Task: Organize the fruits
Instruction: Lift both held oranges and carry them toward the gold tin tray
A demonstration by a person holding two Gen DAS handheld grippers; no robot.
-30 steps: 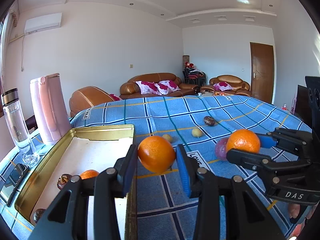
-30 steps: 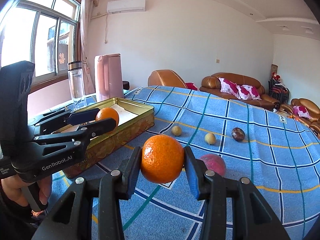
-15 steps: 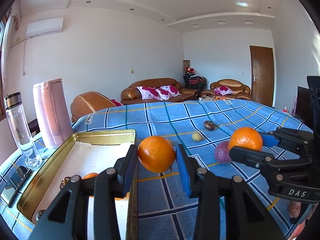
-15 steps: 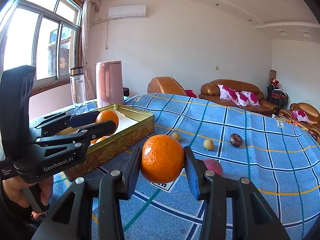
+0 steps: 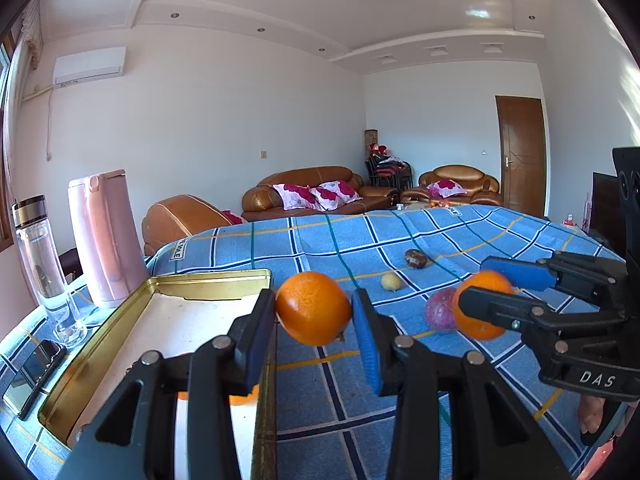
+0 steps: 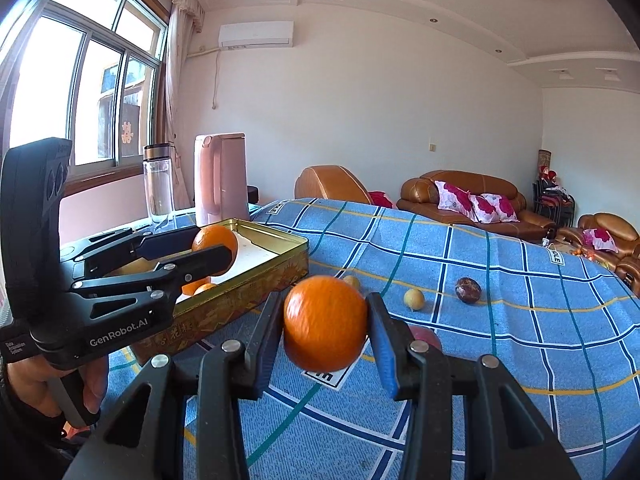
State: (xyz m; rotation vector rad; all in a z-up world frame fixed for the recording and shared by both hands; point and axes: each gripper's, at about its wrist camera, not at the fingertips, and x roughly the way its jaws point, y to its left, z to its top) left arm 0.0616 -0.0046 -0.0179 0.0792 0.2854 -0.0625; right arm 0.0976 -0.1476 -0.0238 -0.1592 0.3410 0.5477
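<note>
My left gripper is shut on an orange, held above the right rim of the gold tin. Seen from the right wrist view, the left gripper and its orange hover over the gold tin. My right gripper is shut on a second orange above the blue checked cloth. The left wrist view shows that right gripper with its orange. Small oranges lie inside the tin.
On the cloth lie a purple fruit, a small yellow fruit and a dark brown fruit. A pink jug, a clear bottle and a phone stand left of the tin. Sofas line the far wall.
Both cameras have tilted upward a little, so the table and fruits sit lower in view. Each gripper still holds its orange.
</note>
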